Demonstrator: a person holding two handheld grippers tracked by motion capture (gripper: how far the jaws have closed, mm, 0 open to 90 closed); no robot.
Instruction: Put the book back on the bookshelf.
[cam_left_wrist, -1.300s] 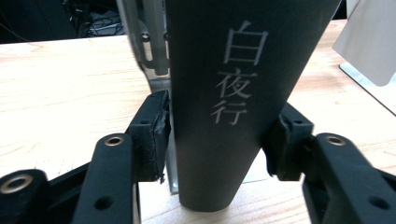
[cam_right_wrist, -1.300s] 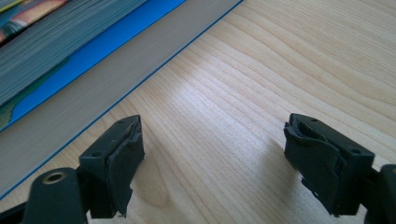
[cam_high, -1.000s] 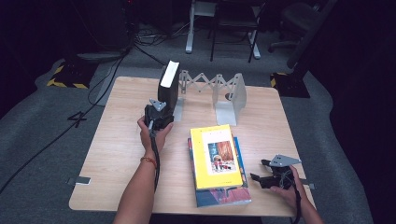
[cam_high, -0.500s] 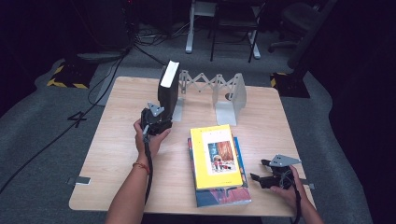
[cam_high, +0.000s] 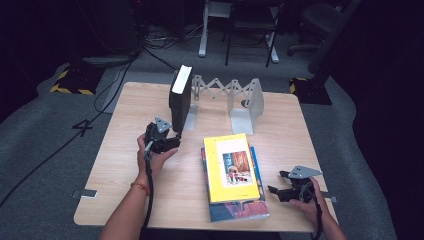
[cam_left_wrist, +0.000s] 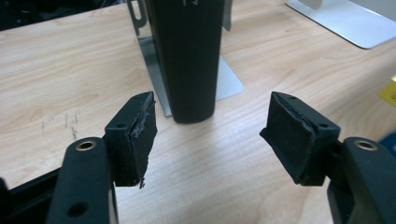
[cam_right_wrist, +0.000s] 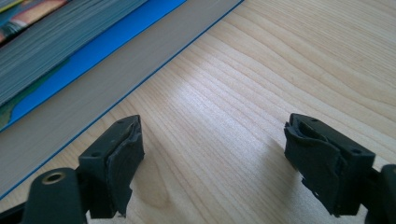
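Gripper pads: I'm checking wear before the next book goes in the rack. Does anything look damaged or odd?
Yes. The left gripper has torn, ragged rubber edges on its pads, and the right gripper shows similar chipping on its pads. The black book stands upright against the metal bookend, nothing askew.

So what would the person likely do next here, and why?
Probably bring the left tongs over to the yellow book on top of the stack. The black book already stands upright against the metal bookend; the tongs have just been opening, with nothing between them. The right tongs wait open beside the stack.
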